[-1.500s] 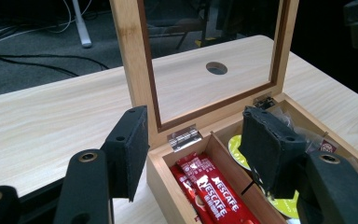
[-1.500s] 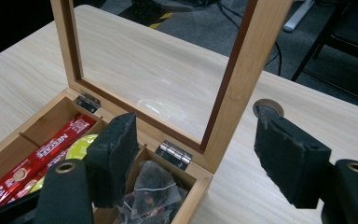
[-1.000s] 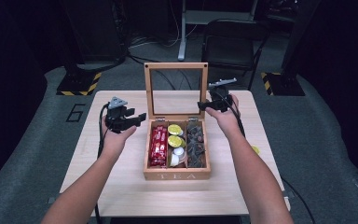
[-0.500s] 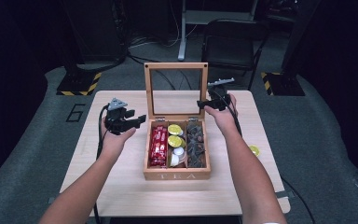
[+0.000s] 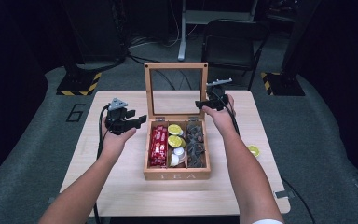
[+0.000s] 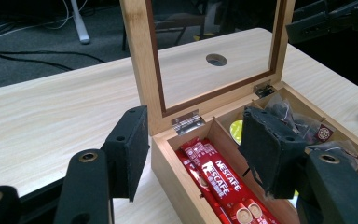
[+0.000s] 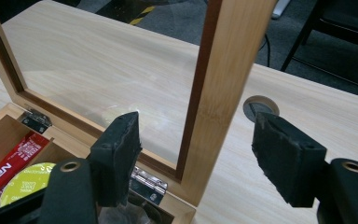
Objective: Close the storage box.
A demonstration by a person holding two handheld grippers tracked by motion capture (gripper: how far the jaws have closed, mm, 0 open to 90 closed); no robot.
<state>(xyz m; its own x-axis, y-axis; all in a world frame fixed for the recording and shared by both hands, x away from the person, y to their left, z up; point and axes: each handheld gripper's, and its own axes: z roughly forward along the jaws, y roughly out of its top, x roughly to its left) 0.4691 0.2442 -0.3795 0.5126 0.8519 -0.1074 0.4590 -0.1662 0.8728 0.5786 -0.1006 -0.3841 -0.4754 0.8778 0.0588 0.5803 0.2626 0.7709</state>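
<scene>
Right gripper (image 5: pixel 204 105): jaws stand wide apart, gripping nothing; in the right gripper view the lid's upright side rail rises between the two pads, clear of both.
Left gripper (image 5: pixel 137 122): jaws stand partly apart, empty; in the left gripper view the box's near back corner and its left hinge (image 6: pixel 187 122) lie between the pads, farther off.
Tea box (image 5: pixel 177 175): wooden, on the table (image 5: pixel 121 186), between the two grippers.
Lid (image 5: pixel 175 66): glass-paned, standing upright on its hinges; its right rail (image 7: pixel 223 70) is framed by the right jaws.
Red coffee sticks (image 6: pixel 219 179): in the compartment nearest the left jaws.
Yellow capsules (image 5: pixel 174 135): middle compartment.
Dark tea bags (image 5: pixel 196 142): compartment below the right jaws.
Loose yellow capsule (image 5: pixel 254 150): on the table, outside the right forearm.
</scene>
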